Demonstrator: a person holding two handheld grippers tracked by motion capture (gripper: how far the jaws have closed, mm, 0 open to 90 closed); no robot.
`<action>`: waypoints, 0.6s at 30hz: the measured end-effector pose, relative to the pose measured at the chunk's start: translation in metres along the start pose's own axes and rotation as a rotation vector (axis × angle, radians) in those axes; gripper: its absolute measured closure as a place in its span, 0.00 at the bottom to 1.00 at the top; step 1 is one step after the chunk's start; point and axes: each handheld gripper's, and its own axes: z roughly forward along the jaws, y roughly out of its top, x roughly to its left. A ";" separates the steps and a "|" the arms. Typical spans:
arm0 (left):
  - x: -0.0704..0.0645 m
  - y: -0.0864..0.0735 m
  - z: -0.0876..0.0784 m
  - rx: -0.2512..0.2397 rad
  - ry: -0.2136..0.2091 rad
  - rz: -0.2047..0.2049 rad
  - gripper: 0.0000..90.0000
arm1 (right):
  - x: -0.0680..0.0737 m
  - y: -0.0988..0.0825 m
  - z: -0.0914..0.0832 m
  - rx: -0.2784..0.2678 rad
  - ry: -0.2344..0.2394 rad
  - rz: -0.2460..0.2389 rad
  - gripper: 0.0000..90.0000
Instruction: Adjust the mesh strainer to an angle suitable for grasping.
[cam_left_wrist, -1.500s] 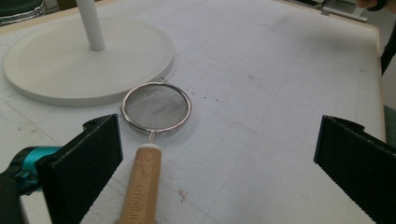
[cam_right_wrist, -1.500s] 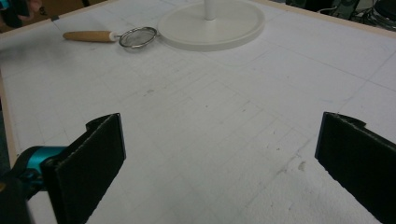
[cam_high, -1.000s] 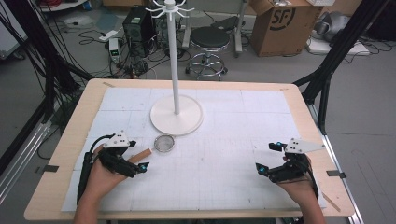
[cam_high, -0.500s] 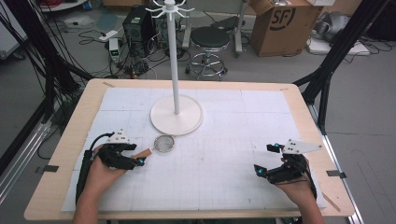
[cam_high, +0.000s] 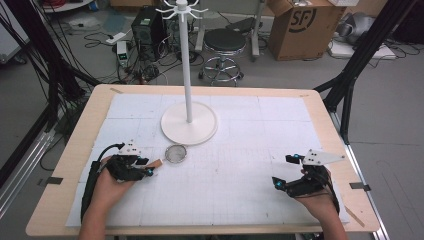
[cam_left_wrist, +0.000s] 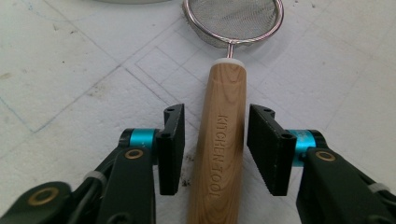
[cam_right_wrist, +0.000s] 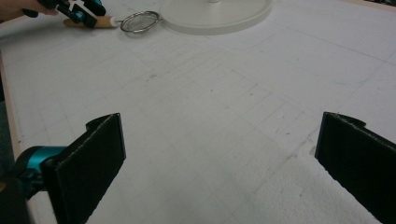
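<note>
handle of the small steel mesh strainer (cam_left_wrist: 219, 140), light wood, runs straight up the frame between the left gripper (cam_left_wrist: 215, 149) pads; its jaws have just been closing, small gaps remain. right gripper (cam_right_wrist: 219, 163) spread wide, lower right, far.

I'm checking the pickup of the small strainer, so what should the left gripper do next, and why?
Probably finish closing. The left gripper has just been closing, and the strainer's wooden handle lies between its pads, but a narrow gap shows on each side, so nothing is gripped yet. The mesh bowl rests on the table mat, so lifting should wait until the pads press on the handle.
</note>
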 end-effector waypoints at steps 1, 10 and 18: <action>0.000 0.000 0.000 0.001 0.004 0.003 0.65 | 0.000 0.000 0.000 -0.001 0.005 0.001 0.01; -0.007 0.001 0.003 0.034 0.029 0.064 0.73 | -0.001 0.000 -0.001 -0.006 0.003 -0.001 0.01; -0.012 0.003 0.003 0.046 0.047 0.112 0.77 | 0.000 0.001 0.000 -0.006 0.003 -0.002 0.01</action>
